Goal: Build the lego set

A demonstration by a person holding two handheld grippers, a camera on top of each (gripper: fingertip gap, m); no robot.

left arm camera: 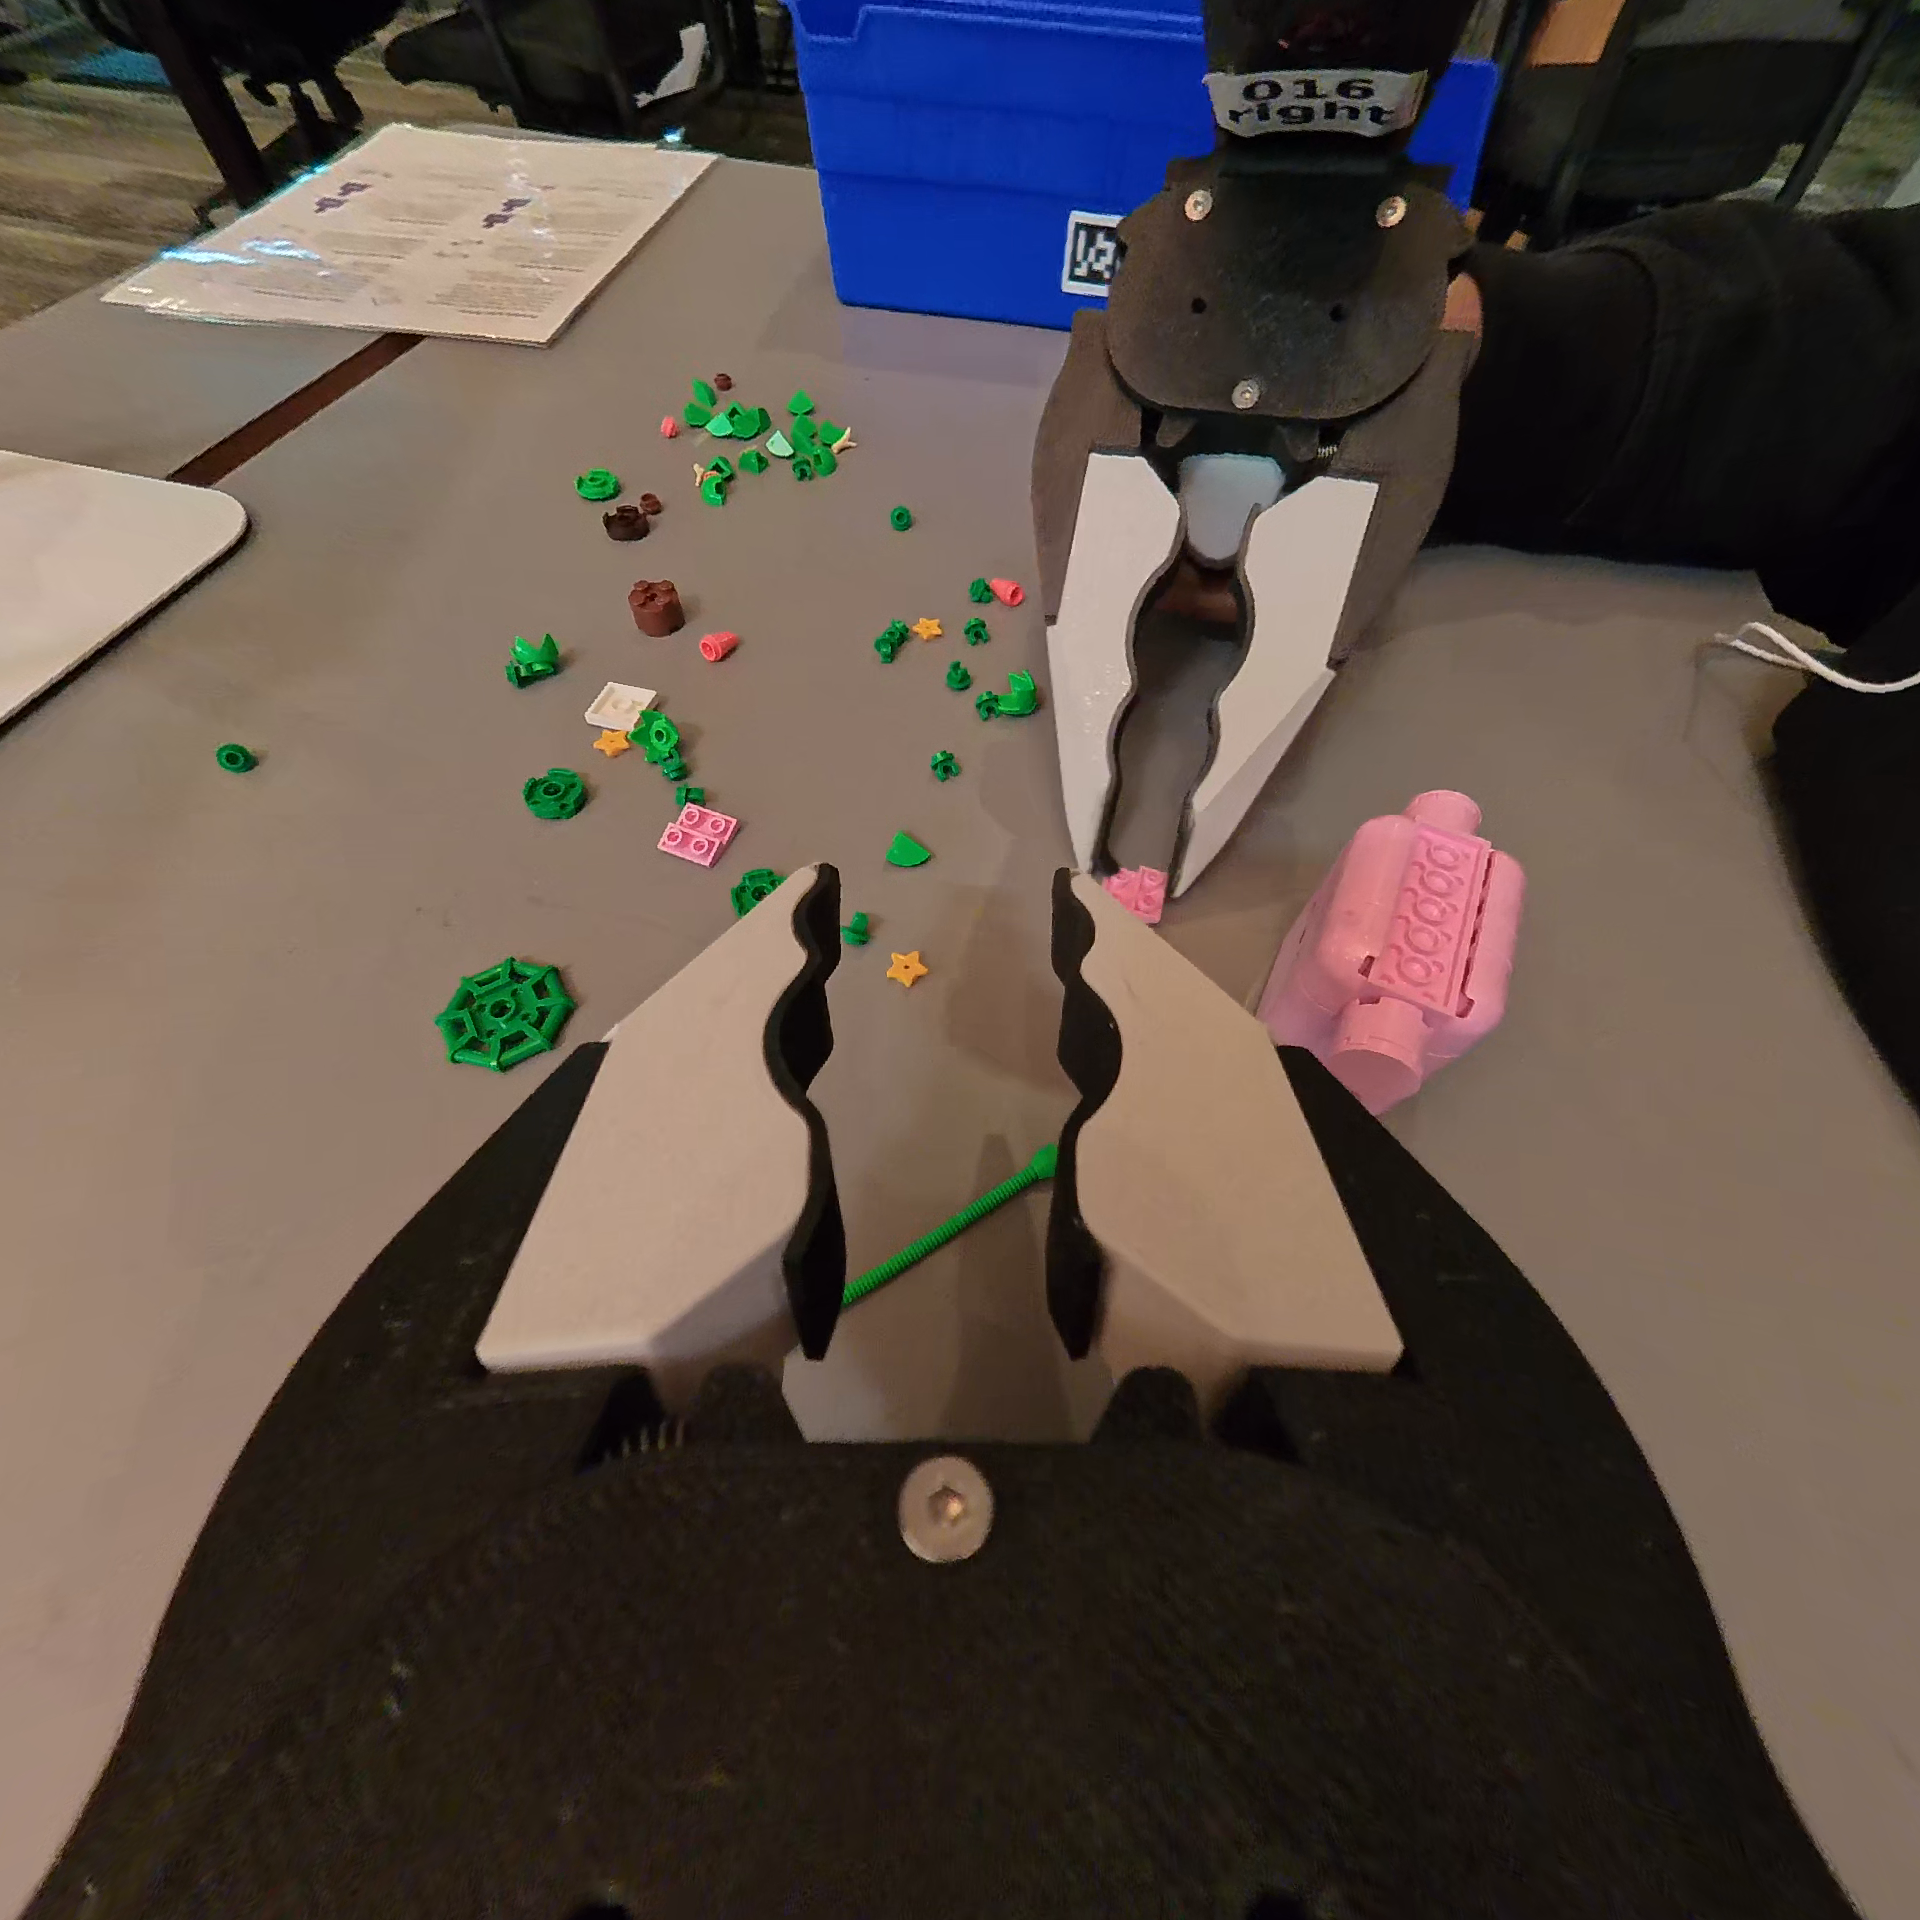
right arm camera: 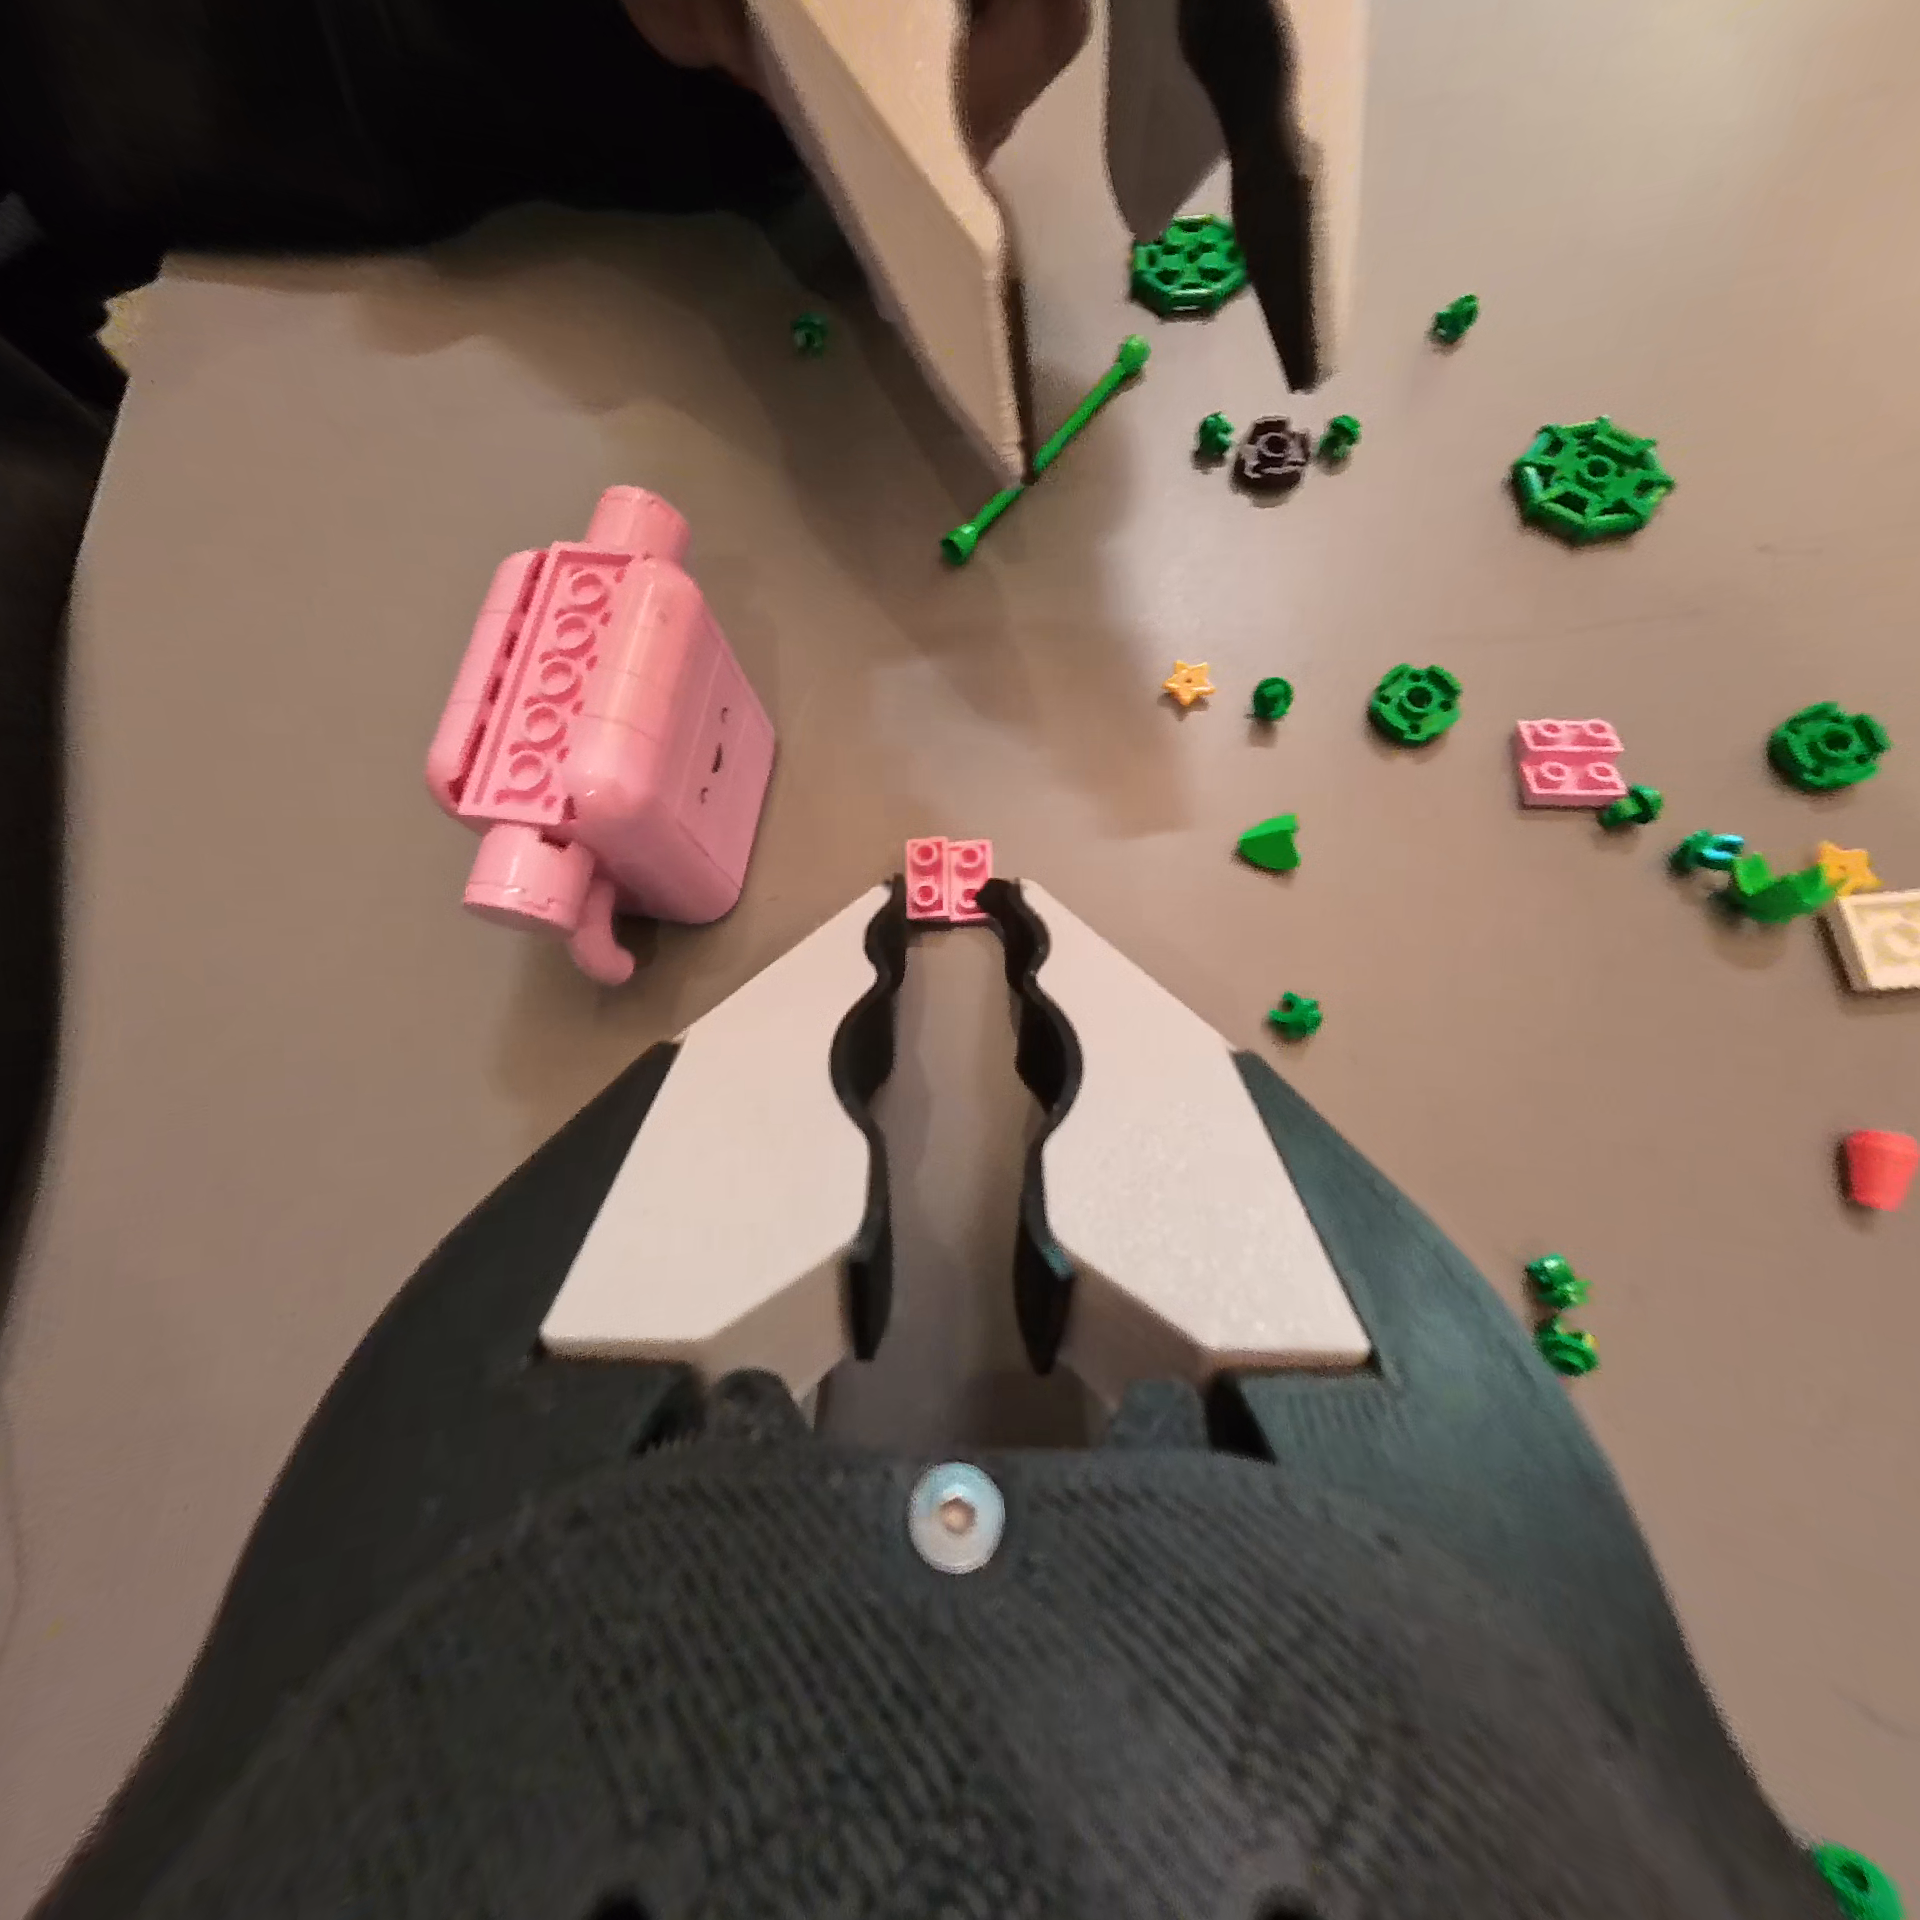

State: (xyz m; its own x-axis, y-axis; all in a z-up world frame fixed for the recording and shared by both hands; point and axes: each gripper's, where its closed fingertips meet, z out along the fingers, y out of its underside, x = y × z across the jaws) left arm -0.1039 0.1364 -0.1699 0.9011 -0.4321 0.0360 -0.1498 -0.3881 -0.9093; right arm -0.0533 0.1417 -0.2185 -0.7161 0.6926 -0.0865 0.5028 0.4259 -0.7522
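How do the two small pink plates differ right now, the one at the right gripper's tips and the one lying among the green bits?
The pink plate at the tips sits between the right gripper fingers; the loose pink plate lies alone on the table, untouched. The first lies close to the big pink assembly; the second lies farther off, among the green pieces. Both are pink, studded, flat on the table and look alike in size.
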